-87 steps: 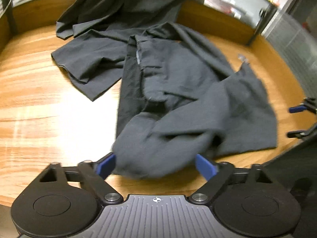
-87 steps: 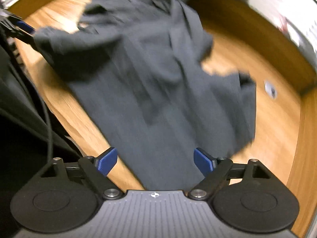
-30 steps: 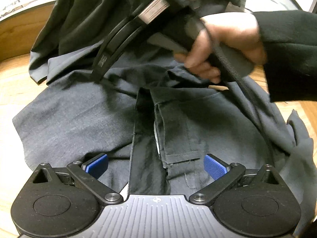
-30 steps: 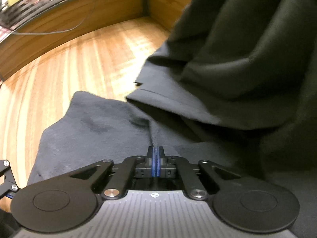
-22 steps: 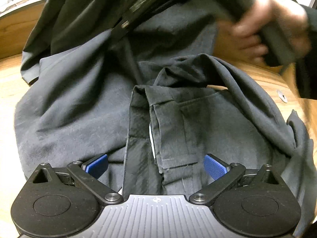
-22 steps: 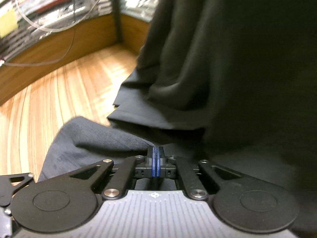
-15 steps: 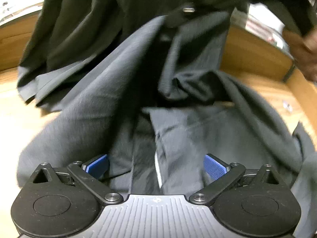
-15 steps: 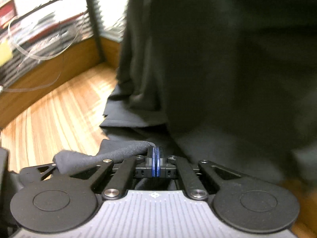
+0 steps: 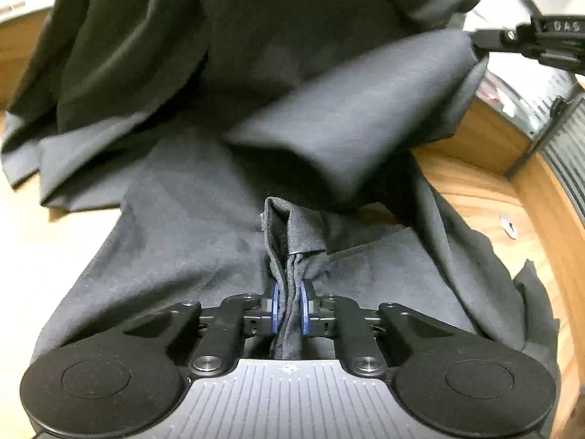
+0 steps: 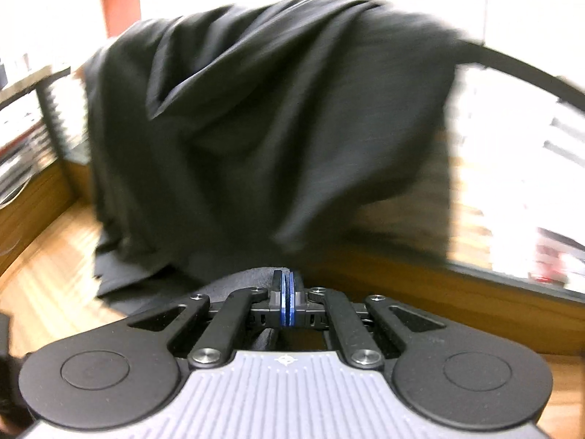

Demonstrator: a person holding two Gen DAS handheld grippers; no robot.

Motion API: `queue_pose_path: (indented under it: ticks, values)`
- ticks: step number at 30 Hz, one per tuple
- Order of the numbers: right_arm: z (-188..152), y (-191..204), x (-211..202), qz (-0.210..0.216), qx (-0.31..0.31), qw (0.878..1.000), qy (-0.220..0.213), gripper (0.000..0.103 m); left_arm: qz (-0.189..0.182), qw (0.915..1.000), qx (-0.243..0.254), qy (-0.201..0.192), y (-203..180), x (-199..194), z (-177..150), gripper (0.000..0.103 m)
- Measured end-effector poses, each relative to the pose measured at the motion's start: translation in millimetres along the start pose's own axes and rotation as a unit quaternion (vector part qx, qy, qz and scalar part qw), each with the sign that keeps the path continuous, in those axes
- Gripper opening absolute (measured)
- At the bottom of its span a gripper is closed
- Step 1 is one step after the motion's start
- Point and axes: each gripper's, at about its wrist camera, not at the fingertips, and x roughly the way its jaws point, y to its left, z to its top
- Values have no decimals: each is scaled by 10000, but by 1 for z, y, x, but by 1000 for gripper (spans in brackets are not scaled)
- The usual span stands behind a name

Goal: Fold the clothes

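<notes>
While the left hand-held gripper [image 9: 288, 309] is closing on the grey garment [image 9: 190, 234], the right hand-held gripper [image 10: 286, 301] pinches its edge.

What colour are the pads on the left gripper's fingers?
Blue. The pads show best in the left wrist view, closing on dark grey cloth.

Bare wooden tabletop [image 9: 471, 197] lies open at right; hanging dark garment [image 9: 256, 55] blocks the far side, grey trousers [image 9: 182, 248] cover the middle.
</notes>
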Motion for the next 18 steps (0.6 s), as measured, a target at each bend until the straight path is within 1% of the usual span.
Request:
queue_pose_path:
  ticks: [2,5,9,12,15,18]
  values:
    - [-3,-19,-17,-303,95,9995,-90,2,83,9999,-22,-104,-2,-11,-2,12]
    - [-8,-47,-42,-757,236,9966,-222,2,335,9989,-121,-304,-1,-31,-6,12]
    - [-27,-87,-79,-1411,459,9887,-224,2,683,9959,-361,-475,9,-56,-9,12]
    - [-49,-118,-110,-1945,648,9786,-188,2,956,9920,-579,-579,27,-78,-11,12]
    - [-69,-141,-142,-2439,789,9664,-182,2,1361,9861,-641,-700,44,-98,-14,12]
    - [-89,-160,-167,-2876,857,9538,-127,2,1465,9839,-761,-683,63,-105,-9,12]
